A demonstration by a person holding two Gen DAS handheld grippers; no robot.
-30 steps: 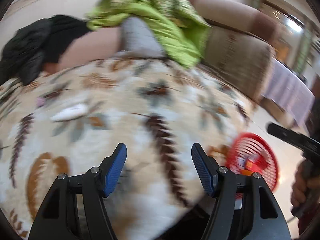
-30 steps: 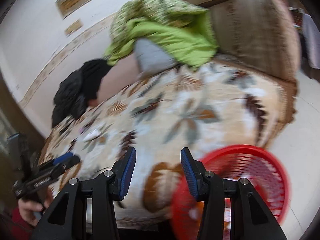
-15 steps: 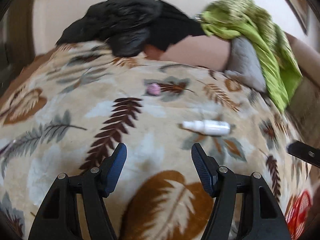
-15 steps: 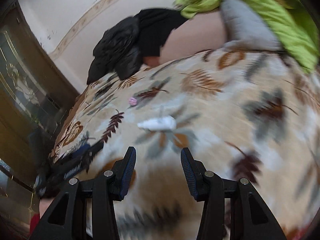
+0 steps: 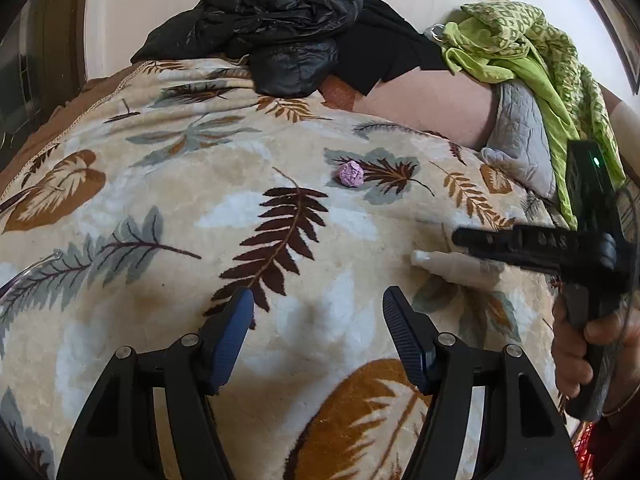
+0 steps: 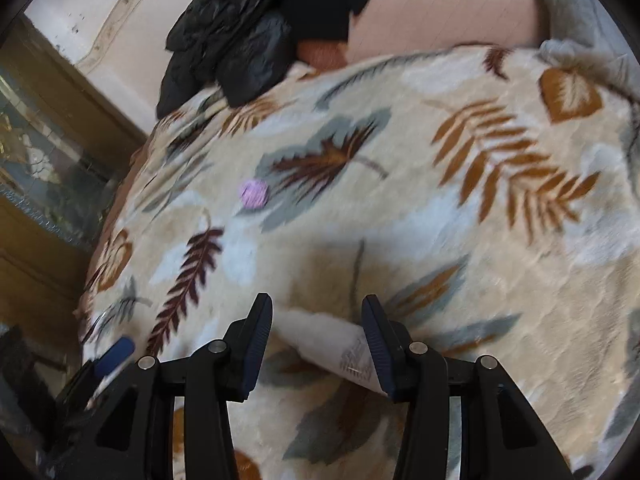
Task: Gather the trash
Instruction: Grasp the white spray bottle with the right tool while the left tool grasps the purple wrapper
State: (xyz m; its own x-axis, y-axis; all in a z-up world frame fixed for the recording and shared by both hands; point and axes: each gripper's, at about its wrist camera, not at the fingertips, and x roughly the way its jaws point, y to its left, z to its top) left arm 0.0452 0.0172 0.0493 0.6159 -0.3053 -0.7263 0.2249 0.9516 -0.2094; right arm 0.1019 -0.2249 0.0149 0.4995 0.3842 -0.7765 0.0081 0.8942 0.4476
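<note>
A small white bottle (image 6: 332,344) lies on the leaf-patterned blanket (image 6: 400,220) between the open fingers of my right gripper (image 6: 316,332). In the left wrist view the same bottle (image 5: 452,268) lies right of centre, partly under the right gripper (image 5: 520,244). A crumpled purple paper ball (image 5: 351,174) lies farther back on the blanket; it also shows in the right wrist view (image 6: 253,195). My left gripper (image 5: 318,320) is open and empty above the blanket, left of the bottle.
A black jacket (image 5: 280,32) and a green cloth (image 5: 532,52) lie along the sofa back, with a grey cushion (image 5: 516,132) beneath the cloth. A sliver of the red basket (image 5: 584,452) shows at the lower right. A wooden cabinet (image 6: 40,152) stands left of the sofa.
Both grippers have swung from the red basket towards the sofa seat. My right gripper has come down over the white bottle, which now lies between its fingers.
</note>
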